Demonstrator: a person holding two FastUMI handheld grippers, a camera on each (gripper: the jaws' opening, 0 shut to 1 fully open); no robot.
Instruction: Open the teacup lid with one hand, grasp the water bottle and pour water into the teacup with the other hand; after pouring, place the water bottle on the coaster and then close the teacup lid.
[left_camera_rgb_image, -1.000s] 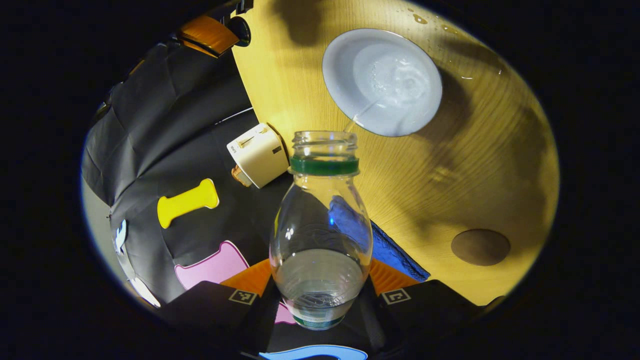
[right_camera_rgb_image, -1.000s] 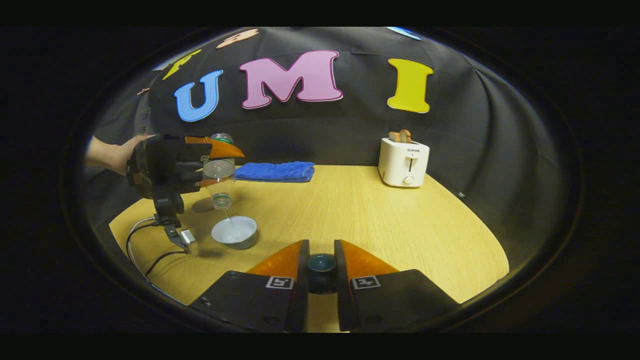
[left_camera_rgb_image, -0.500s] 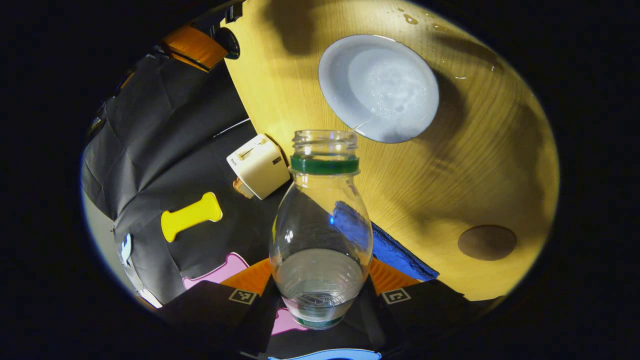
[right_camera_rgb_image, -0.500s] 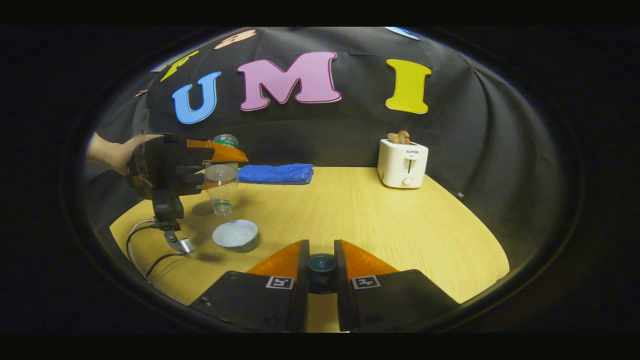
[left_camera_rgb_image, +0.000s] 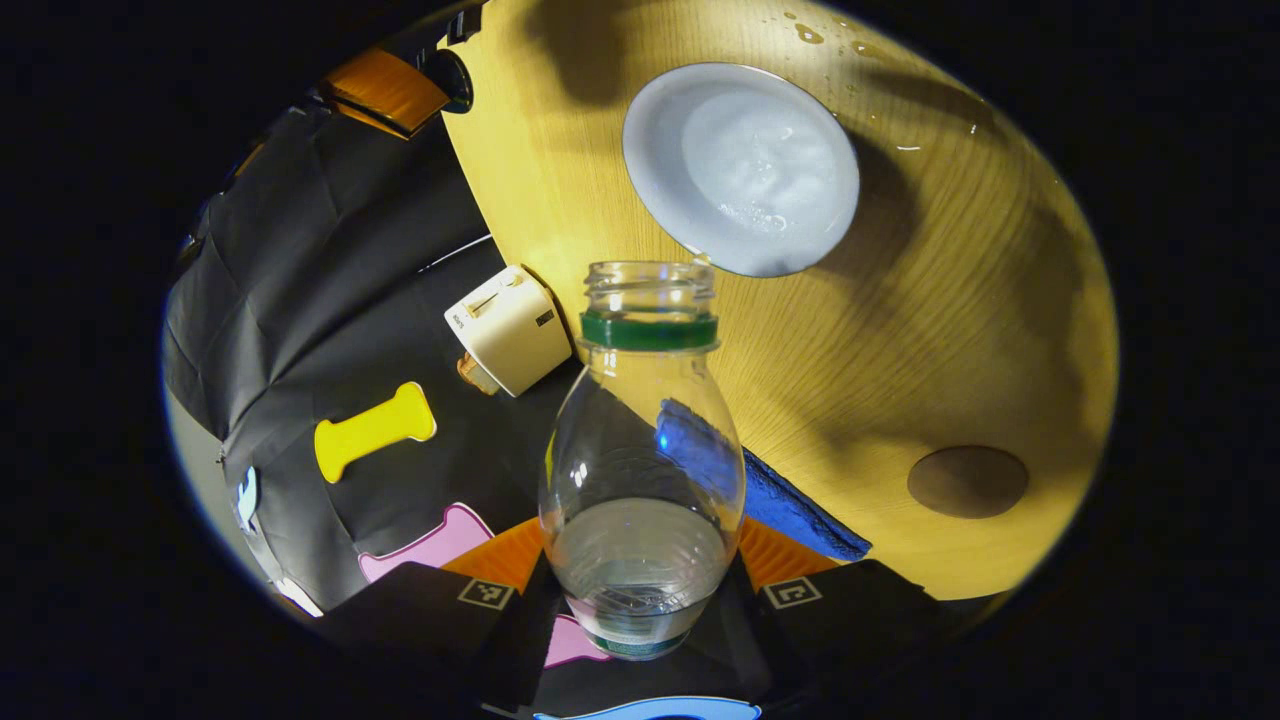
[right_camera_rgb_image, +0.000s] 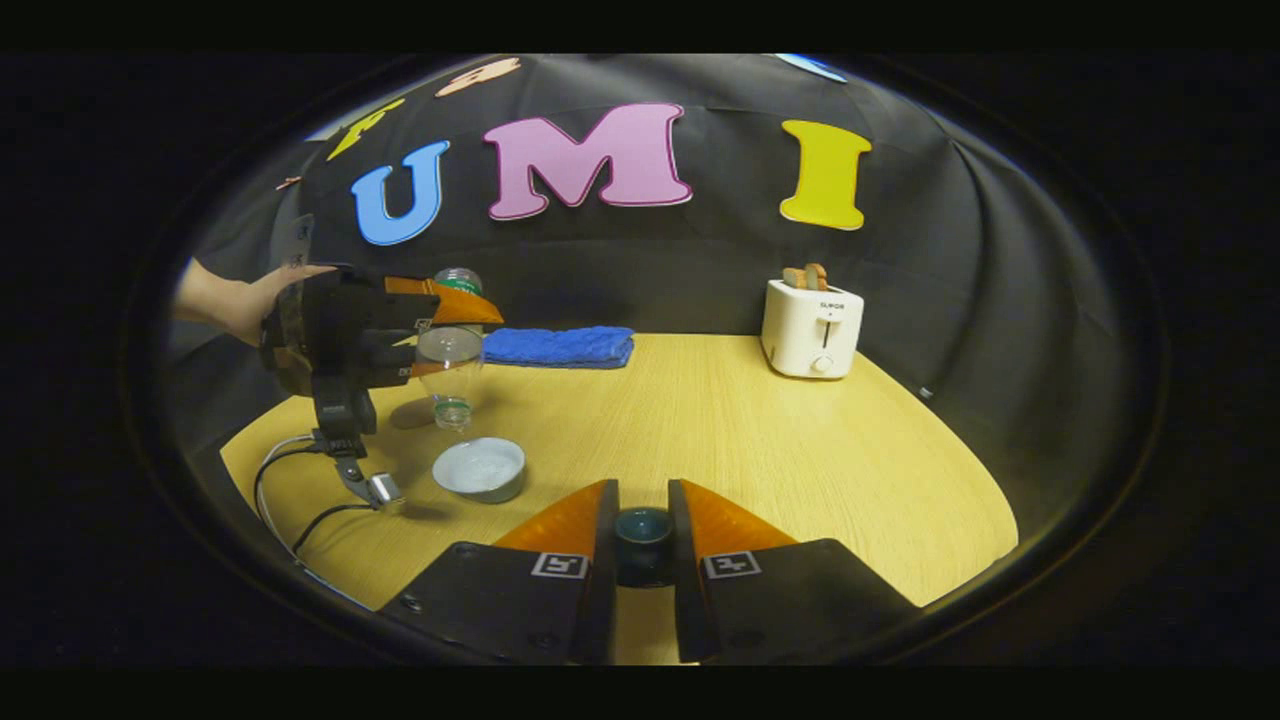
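Note:
My left gripper (left_camera_rgb_image: 640, 560) is shut on a clear water bottle (left_camera_rgb_image: 642, 440) with a green neck ring. The bottle is tipped mouth-down over the table, with some water left near its base. Under its mouth stands the open white teacup (left_camera_rgb_image: 740, 165), which holds water. A round brown coaster (left_camera_rgb_image: 967, 481) lies on the table to the right. In the right gripper view the left gripper (right_camera_rgb_image: 450, 335) holds the bottle (right_camera_rgb_image: 447, 362) above the teacup (right_camera_rgb_image: 480, 468). My right gripper (right_camera_rgb_image: 642, 490) is shut on the dark teacup lid (right_camera_rgb_image: 642, 532), held off to the side of the cup.
A white toaster (right_camera_rgb_image: 812, 328) stands at the back right of the wooden table (right_camera_rgb_image: 760, 450), and a folded blue towel (right_camera_rgb_image: 558, 346) lies at the back. A cable (right_camera_rgb_image: 300, 490) trails over the table's left edge. A hand (right_camera_rgb_image: 235, 300) holds the left gripper. Water drops (left_camera_rgb_image: 805, 32) lie beyond the cup.
The thin stream from the bottle into the teacup has stopped. The bottle has risen a little off the cup. The right gripper keeps hold of the lid.

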